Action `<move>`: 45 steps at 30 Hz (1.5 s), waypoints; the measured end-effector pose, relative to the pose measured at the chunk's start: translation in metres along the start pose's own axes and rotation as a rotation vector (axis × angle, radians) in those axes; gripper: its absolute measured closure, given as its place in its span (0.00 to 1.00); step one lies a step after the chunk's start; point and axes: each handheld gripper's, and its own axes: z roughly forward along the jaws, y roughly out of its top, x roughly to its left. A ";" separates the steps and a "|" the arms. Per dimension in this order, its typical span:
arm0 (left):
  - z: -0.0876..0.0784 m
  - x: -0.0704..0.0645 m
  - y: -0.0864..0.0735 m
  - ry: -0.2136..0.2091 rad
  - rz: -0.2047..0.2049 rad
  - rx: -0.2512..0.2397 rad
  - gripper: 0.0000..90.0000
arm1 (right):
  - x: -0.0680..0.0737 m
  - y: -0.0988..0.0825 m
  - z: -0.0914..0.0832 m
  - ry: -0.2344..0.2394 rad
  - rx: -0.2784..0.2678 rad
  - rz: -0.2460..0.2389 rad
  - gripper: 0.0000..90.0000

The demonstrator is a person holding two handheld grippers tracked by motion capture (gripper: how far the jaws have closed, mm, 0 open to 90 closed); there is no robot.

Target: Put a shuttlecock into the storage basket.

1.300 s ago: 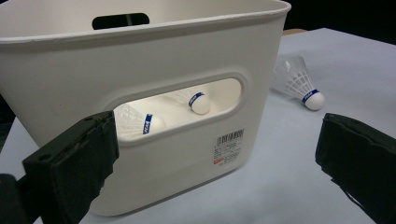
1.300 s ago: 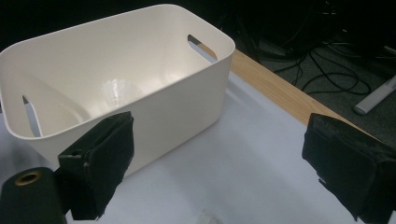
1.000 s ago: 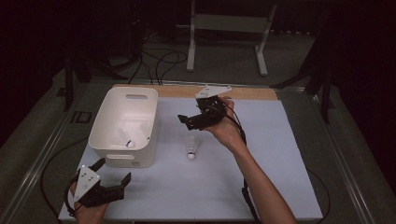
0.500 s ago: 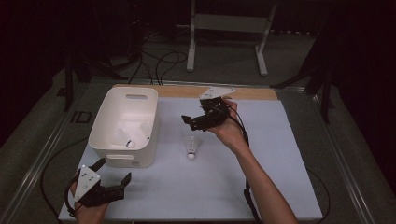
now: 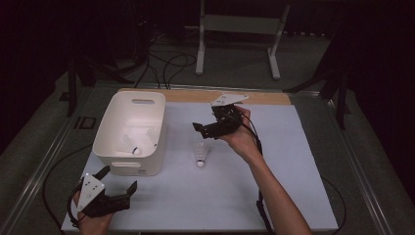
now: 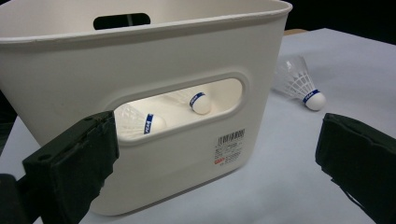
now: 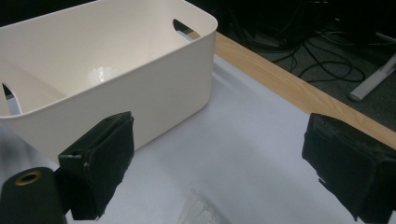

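Shuttlecock (image 5: 199,155) at frame centre, right gripper (image 5: 208,129) wide open and empty just above
Featherlight, crushable skirt; grip the cork base gently

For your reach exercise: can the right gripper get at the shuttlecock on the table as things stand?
Probably yes. The right gripper hangs open just above the shuttlecock, with bare table around it.

Black grippers (image 5: 116,195) — grey three-cornered plates, black cables — bare forearms.
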 end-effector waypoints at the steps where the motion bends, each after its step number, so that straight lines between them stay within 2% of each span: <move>1: 0.000 0.000 0.000 0.001 0.000 0.000 0.00 | 0.000 -0.001 0.000 -0.001 0.001 0.002 0.10; 33: 0.000 0.000 0.000 -0.001 0.000 0.000 0.00 | 0.000 -0.014 0.004 -0.004 0.023 0.001 0.10; 45: 0.000 0.000 0.000 -0.001 -0.001 -0.001 0.00 | -0.002 -0.023 0.009 -0.003 0.052 0.015 0.10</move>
